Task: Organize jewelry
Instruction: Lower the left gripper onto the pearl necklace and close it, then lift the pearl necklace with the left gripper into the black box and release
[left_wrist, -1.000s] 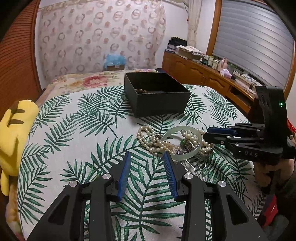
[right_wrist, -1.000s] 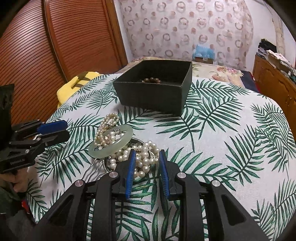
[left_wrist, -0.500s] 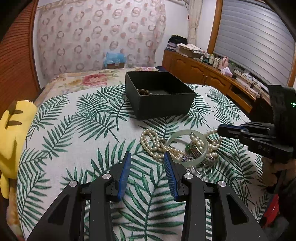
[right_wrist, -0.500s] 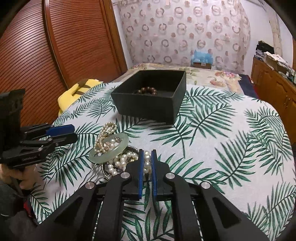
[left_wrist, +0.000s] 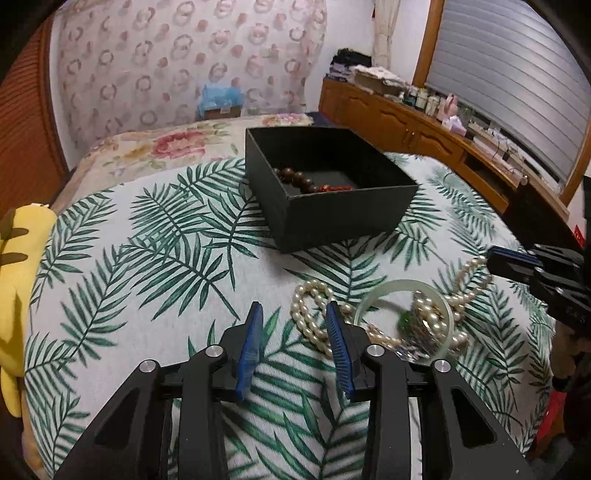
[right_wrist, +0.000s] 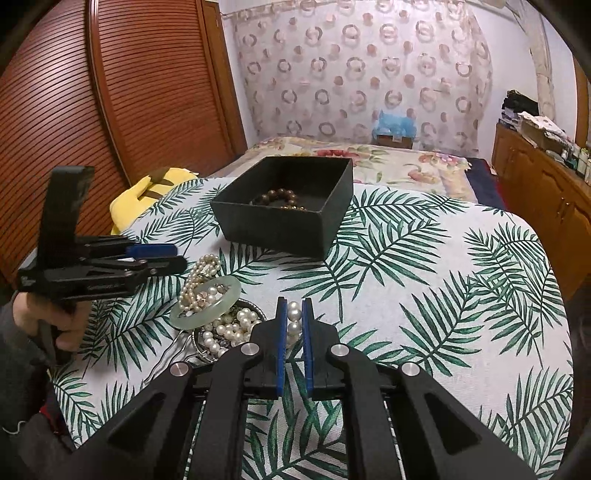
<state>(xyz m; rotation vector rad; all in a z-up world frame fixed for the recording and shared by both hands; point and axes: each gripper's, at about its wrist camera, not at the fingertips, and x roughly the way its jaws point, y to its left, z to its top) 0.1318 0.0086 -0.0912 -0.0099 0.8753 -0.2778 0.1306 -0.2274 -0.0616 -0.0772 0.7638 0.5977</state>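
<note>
Pinching round glossy pearl strand in right tool; left tool agape.

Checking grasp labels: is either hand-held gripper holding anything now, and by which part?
The right hand-held gripper is shut on the pearl necklace, pinching a short run of beads at the strand's near end. The left hand-held gripper is open and holds nothing.

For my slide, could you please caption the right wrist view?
Right gripper shut on a pearl necklace beside a jade bangle, black box beyond.
</note>
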